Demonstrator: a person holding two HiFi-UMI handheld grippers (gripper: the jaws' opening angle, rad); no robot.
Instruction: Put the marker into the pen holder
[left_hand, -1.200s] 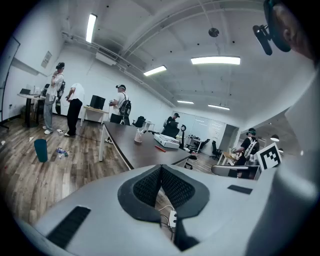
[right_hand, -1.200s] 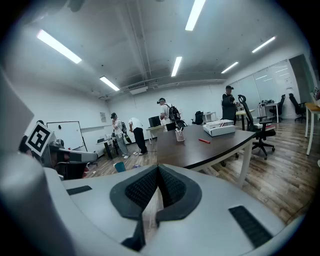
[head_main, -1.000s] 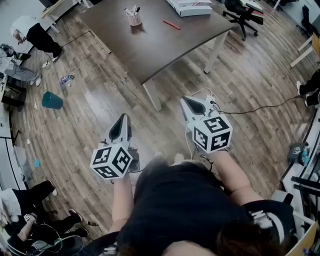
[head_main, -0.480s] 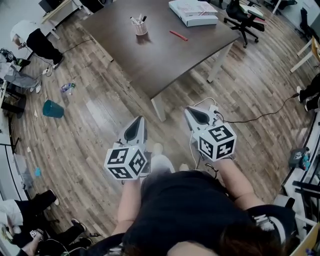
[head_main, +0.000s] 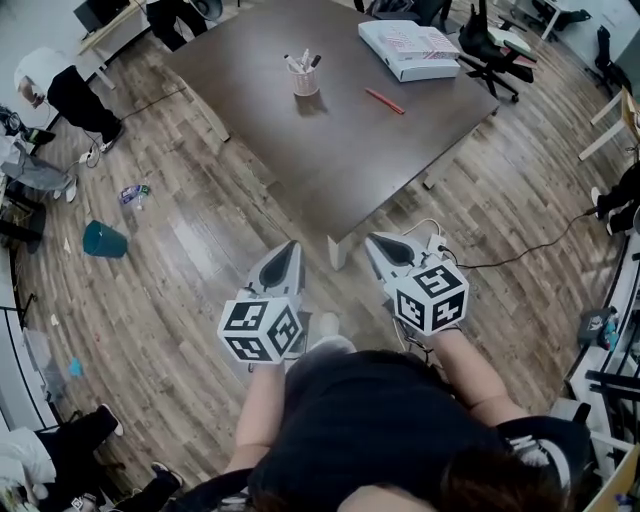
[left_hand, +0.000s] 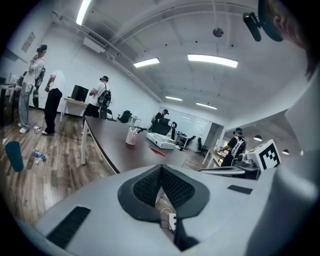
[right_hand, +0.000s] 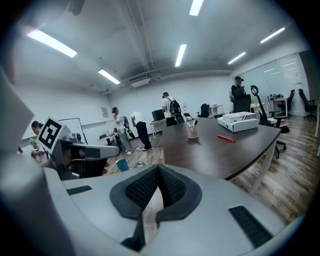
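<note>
Left gripper (head_main: 287, 248) & right gripper (head_main: 376, 242) — jaws together, nothing held — hang over floor (head_main: 190, 240) short of desk (head_main: 300, 150), where red marker (head_main: 385, 100) lies near pen holder (head_main: 305, 80).

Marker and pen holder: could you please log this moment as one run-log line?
red marker: on table, apart from pen holder | left gripper: shut, empty | right gripper: shut, empty | stage: pre-grasp

Matt dark table (head_main: 330, 150) stands on glossy wood-plank floor (head_main: 200, 250).
</note>
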